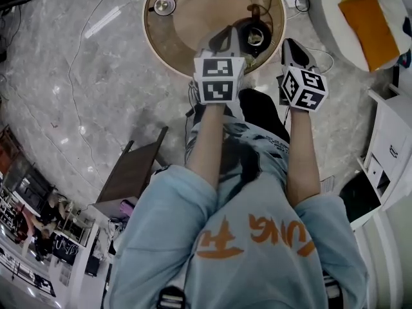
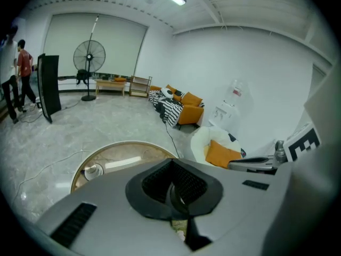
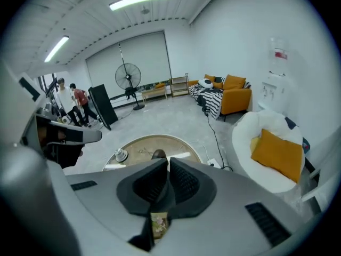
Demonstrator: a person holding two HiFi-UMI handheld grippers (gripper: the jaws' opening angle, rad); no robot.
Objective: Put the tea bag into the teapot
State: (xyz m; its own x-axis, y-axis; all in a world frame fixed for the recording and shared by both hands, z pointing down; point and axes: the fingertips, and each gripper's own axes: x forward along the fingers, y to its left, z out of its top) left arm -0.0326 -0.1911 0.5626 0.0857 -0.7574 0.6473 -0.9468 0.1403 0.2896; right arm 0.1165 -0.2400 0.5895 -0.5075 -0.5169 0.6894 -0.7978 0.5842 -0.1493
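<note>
A dark teapot (image 1: 255,36) with its top open stands on the round wooden table (image 1: 151,37), just beyond my left gripper (image 1: 226,38). In the right gripper view the teapot (image 3: 158,154) peeks over the jaws. My right gripper (image 3: 166,164) is shut, with a small printed tea bag packet (image 3: 158,223) pinched low between its pads. It hovers at the table's right edge (image 1: 291,45). My left gripper (image 2: 171,167) is also shut. A small pale scrap (image 2: 179,232) shows at the base of its jaws; I cannot tell what it is.
A small lid-like piece (image 1: 164,5) lies on the table's far left. A white beanbag seat with an orange cushion (image 1: 367,18) stands to the right, and a cable (image 1: 325,58) runs on the floor. A dark stool (image 1: 132,172) and a white cabinet (image 1: 393,140) flank the person.
</note>
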